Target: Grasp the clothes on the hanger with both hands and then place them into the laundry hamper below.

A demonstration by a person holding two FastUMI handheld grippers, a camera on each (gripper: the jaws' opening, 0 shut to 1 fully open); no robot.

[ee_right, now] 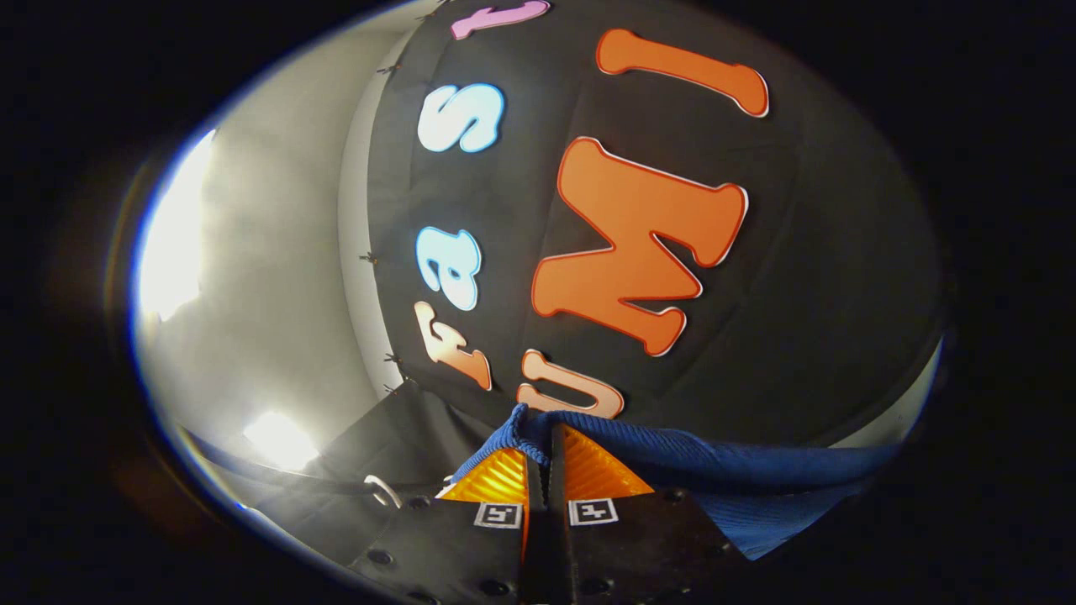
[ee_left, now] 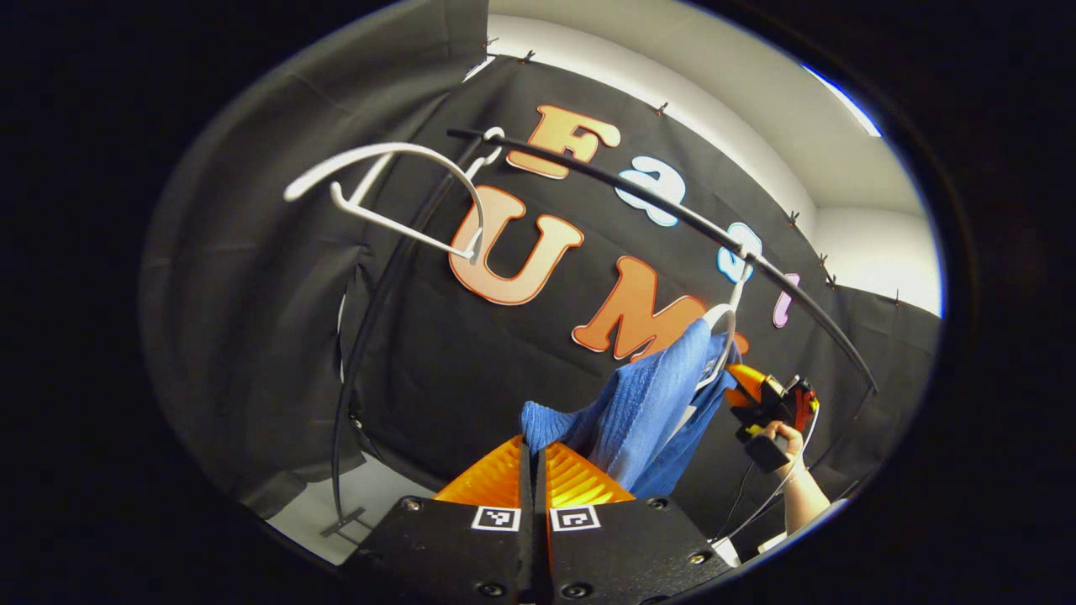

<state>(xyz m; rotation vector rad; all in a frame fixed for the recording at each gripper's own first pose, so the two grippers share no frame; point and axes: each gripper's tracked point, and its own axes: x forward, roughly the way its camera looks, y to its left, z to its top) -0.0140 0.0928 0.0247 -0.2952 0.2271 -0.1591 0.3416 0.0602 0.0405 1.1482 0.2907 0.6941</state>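
A blue ribbed garment (ee_left: pixel 647 403) hangs off a white hanger (ee_left: pixel 725 336) on the black rail (ee_left: pixel 672 210). My left gripper (ee_left: pixel 532 449) is shut on one corner of the cloth and pulls it out to the left. In the left gripper view the right gripper (ee_left: pixel 761 403) sits at the garment's far edge, held by a hand (ee_left: pixel 788 439). In the right gripper view my right gripper (ee_right: pixel 540 441) is shut on a fold of the blue garment (ee_right: pixel 714 470), which stretches away to the right.
A second white hanger (ee_left: pixel 395 193) hangs bare farther left on the rail. The rack's upright pole (ee_left: pixel 361 336) curves down to a pale floor (ee_left: pixel 370 496). The rail (ee_right: pixel 277 479) and a white hook (ee_right: pixel 382 491) lie low left in the right gripper view.
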